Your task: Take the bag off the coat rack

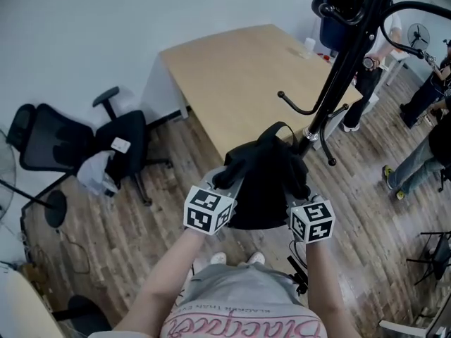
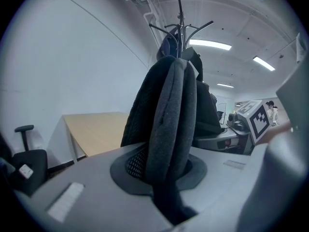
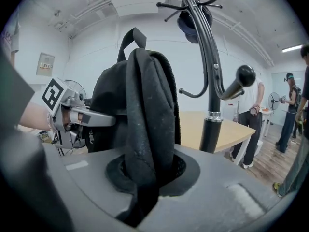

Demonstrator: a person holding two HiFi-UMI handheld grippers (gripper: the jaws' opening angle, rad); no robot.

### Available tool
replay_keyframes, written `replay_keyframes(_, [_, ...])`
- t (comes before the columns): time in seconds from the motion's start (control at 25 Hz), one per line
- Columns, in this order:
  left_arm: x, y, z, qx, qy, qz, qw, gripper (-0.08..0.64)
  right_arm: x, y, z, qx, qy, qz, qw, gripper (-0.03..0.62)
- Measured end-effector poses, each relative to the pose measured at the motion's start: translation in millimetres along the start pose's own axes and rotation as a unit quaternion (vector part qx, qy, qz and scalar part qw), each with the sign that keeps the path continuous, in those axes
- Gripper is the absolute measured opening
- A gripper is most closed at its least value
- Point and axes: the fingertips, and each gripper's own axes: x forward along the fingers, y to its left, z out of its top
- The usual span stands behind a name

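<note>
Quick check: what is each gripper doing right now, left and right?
Left gripper: closed on a padded fold of the black fabric backpack.
Right gripper: closed on another padded fold of the same backpack.

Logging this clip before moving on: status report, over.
Left tool shut on bag, right tool likewise. Bag's top loop on no hook. Coat rack pole close beside it.

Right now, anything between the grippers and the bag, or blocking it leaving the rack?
Nothing: left gripper and right gripper are both shut on the bag. Its top loop looks clear of hooks; the coat rack pole stands close behind.
</note>
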Motion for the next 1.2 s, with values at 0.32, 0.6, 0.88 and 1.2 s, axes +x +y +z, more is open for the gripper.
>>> replay_keyframes(0.32, [-30,31,32,0.017,-0.036,0.034,0.9986,0.077,17,28,41,-0.011,-0.03,0.02,0.999,0.041])
replay_keyframes(0.6, [-54,53,59,0.032,-0.07,0.065,0.9949,0.077,28,50,75,-0.03,-0.057,0.042,0.997,0.04])
replay_keyframes(0.88, [-72,70,81,0.042,-0.095,0.094,0.9902,0.077,36,65,106,-0.055,-0.083,0.05,0.994,0.04])
replay_keyframes(1.2, [-86,82,98,0.051,-0.117,0.114,0.9853,0.077,38,79,129,-0.068,-0.105,0.059,0.99,0.038])
